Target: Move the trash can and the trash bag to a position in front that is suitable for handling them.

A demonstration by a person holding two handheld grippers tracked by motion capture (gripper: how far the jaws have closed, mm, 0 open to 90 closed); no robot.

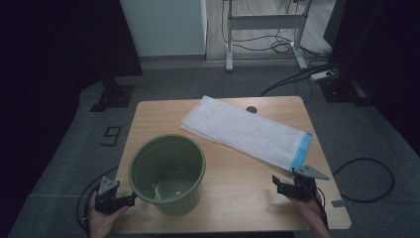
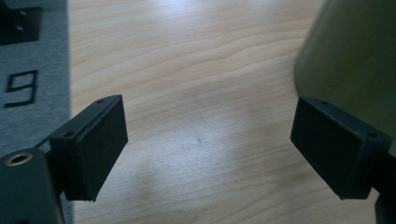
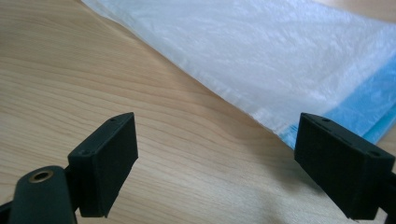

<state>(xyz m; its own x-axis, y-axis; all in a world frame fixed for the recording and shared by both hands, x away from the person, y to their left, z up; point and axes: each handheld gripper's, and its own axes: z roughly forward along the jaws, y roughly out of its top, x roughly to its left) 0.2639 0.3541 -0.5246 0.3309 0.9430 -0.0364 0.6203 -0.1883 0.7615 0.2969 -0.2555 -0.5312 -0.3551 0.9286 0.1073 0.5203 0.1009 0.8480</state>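
Closest to the high view's camera, at the bottom edge of the frame, are the person's two hands, each holding a set of tongs over the near rim of the wooden table. The left gripper sits at lower left with its jaws spread wide and nothing between them, just beside the outer wall of the green bucket; in the left gripper view that green wall fills the upper right, close behind the right-hand jaw, though I cannot tell whether they touch. The bucket stands upright, left of centre in the frame. The right gripper is at lower right, its jaws likewise wide apart and holding nothing, near the blue-edged end of the folded white plastic bag. That bag lies flat, running diagonally from the table's upper middle down toward the right; in the right gripper view it spreads across the top, beyond the open jaws.
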